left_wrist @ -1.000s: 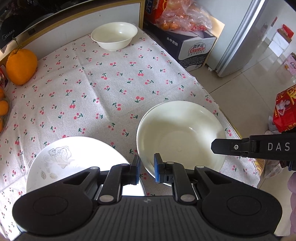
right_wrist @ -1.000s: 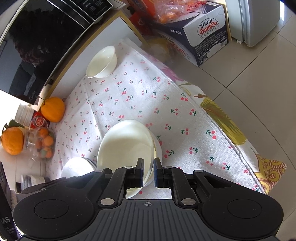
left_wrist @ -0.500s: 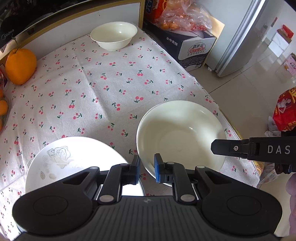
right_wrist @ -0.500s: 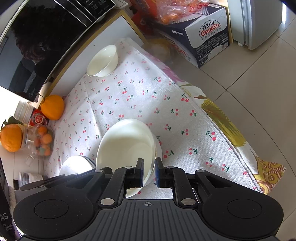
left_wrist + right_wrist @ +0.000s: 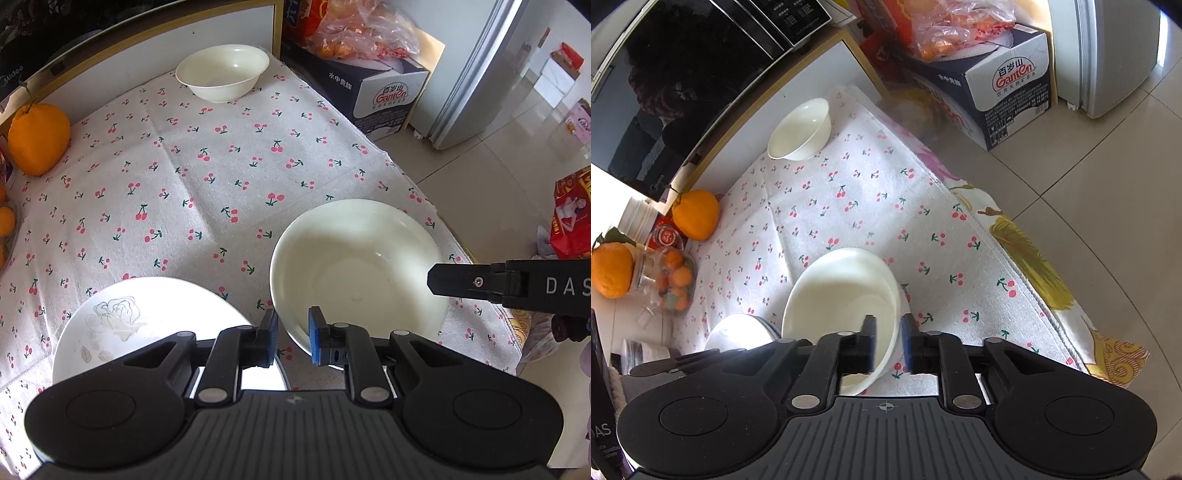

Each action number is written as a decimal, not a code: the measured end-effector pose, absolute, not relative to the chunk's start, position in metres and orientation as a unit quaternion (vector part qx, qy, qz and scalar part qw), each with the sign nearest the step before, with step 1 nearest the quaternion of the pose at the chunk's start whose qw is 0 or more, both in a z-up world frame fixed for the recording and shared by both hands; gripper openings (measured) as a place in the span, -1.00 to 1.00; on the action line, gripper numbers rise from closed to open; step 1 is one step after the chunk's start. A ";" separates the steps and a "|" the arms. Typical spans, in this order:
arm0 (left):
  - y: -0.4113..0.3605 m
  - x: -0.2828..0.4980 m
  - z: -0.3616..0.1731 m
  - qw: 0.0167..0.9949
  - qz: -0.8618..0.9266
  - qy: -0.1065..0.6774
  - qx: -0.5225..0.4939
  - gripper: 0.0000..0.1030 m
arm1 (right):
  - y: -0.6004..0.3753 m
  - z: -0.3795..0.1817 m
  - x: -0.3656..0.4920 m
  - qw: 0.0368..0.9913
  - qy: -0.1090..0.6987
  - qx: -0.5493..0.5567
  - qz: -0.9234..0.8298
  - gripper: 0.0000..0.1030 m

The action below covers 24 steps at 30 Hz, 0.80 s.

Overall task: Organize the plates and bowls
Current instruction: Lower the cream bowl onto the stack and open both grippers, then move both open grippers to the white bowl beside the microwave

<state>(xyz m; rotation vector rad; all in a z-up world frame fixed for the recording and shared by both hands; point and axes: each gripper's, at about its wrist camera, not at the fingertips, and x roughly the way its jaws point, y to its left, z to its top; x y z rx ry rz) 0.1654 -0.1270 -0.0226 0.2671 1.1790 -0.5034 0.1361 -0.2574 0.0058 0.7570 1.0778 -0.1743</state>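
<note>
A large white bowl [image 5: 354, 266] sits on the cherry-print cloth at the near right of the table. My left gripper [image 5: 293, 339] stands over the bowl's near-left rim with a narrow gap, and its pads do not visibly press. My right gripper [image 5: 888, 343] has the opposite rim between its jaws, which are opening, so the pads stand clear of the large bowl [image 5: 842, 295]. One of its fingers [image 5: 465, 284] shows in the left wrist view. A rose-patterned plate [image 5: 147, 325] lies to the left. A small white bowl [image 5: 223, 72] stands at the far edge.
A big orange fruit [image 5: 38, 138] sits at the far left, with a tub of small oranges [image 5: 670, 284] nearby. A dark oven front [image 5: 683, 74] backs the table. A Ganten box [image 5: 373, 92] and a fridge [image 5: 480, 74] stand on the floor beyond the right edge.
The right gripper's jaws have widened from shut on the large bowl's rim to a visible gap. The left gripper and the dishes have not moved.
</note>
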 end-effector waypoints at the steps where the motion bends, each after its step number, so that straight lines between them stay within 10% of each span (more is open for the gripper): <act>1: -0.127 0.165 -0.023 0.793 -0.235 0.548 0.125 -0.60 | -0.257 0.006 0.136 0.787 0.500 0.351 -0.081 -0.59; 9: -0.128 0.163 -0.017 0.797 -0.240 0.540 0.125 -0.32 | -0.260 0.005 0.135 0.787 0.499 0.352 -0.089 -0.56; 24: -0.131 0.166 0.007 0.803 -0.266 0.519 0.119 0.39 | -0.267 0.020 0.140 0.796 0.480 0.359 -0.086 0.34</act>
